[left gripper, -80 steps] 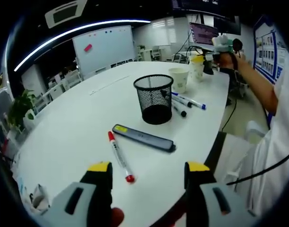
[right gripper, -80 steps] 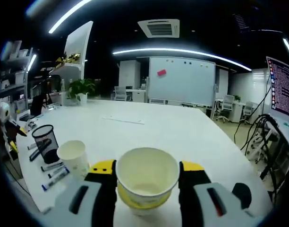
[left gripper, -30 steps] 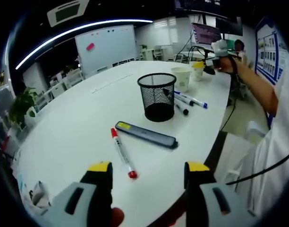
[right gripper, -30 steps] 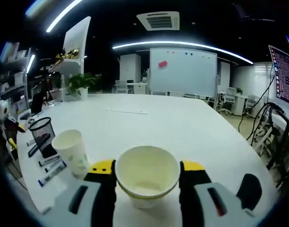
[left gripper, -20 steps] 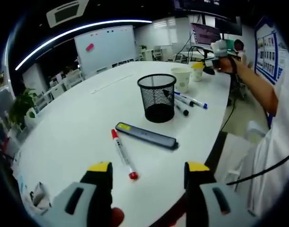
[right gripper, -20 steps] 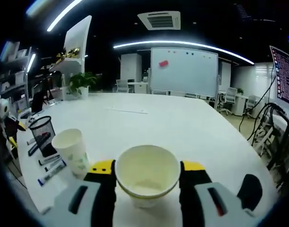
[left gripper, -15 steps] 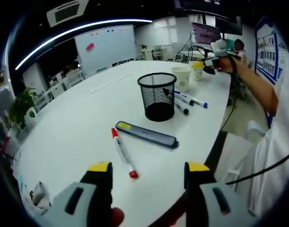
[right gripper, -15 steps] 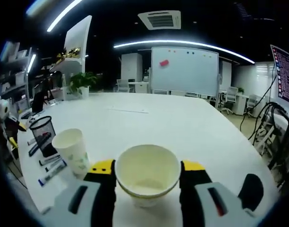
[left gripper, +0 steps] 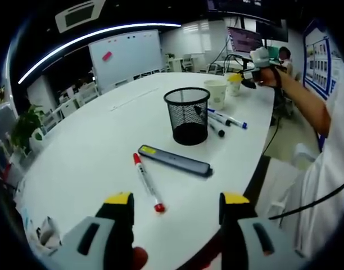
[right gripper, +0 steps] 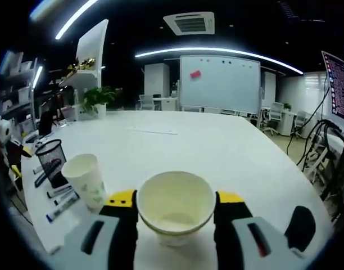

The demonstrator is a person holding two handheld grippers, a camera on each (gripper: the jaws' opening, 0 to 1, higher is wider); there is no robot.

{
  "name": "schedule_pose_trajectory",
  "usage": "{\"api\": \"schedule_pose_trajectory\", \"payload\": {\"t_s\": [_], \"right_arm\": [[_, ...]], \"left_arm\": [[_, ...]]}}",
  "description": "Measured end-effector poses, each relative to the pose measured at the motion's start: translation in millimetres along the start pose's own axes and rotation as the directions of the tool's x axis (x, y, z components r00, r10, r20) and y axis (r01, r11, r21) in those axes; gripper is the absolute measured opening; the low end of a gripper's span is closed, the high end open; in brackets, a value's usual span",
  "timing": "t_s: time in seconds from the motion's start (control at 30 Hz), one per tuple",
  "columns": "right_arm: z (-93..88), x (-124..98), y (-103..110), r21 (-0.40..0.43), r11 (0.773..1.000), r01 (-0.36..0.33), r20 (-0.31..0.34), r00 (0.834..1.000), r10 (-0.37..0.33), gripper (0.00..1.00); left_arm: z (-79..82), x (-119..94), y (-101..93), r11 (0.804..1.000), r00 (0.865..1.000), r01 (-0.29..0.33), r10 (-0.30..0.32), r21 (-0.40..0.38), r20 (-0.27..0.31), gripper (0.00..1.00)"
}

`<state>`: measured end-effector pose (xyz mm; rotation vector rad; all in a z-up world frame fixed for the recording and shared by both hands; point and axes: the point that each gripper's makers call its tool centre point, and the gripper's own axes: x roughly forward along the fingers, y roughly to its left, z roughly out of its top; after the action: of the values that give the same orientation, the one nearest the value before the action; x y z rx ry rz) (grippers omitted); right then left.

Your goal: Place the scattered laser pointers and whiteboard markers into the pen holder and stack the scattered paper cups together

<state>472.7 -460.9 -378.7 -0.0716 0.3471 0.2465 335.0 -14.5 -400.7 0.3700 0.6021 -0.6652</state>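
Note:
In the left gripper view my left gripper [left gripper: 176,202] is open above the near table edge, nothing between its jaws. Ahead lie a red-capped whiteboard marker [left gripper: 146,183] and a dark laser pointer [left gripper: 173,161], then the black mesh pen holder [left gripper: 186,116]. Markers [left gripper: 225,120] lie right of it. A paper cup [left gripper: 216,93] stands beyond. My right gripper [right gripper: 175,199] is shut on a paper cup [right gripper: 175,207], held upright over the table. A second paper cup [right gripper: 89,180] stands to its left, with the pen holder [right gripper: 52,162] and markers [right gripper: 63,206] farther left.
The white oval table [left gripper: 99,140] has its edge close below my left gripper. A person's arm [left gripper: 301,95] reaches in at the right of the left gripper view. A whiteboard [right gripper: 218,86], chairs and a plant [right gripper: 96,100] stand beyond the table.
The right gripper has lowered the held cup a little toward the table, close beside the standing cup. The left gripper has barely moved.

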Motion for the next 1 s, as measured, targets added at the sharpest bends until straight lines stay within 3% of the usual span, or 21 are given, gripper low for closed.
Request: {"api": "schedule_pose_trajectory", "payload": {"t_s": [0.5,0.83,1.0], "right_arm": [[-2.6,2,-1,-0.007,1.000,0.002,-0.003,1.000,-0.002,0.54],[-13.6,3,0,-0.016,1.000,-0.008,-0.040,0.999,0.007,0.53],[-15.1,2,2,-0.023,1.000,-0.015,-0.047,0.999,0.013,0.59]], "left_arm": [[2.7,-1,-1.7,1.000,1.000,0.001,-0.002,0.001,0.015,0.61],[1.4,-2,-2.6,1.000,1.000,-0.001,0.001,-0.001,0.013,0.61],[2.1,-3,-3.2,1.000,1.000,-0.002,0.002,0.000,0.017,0.61]]}}
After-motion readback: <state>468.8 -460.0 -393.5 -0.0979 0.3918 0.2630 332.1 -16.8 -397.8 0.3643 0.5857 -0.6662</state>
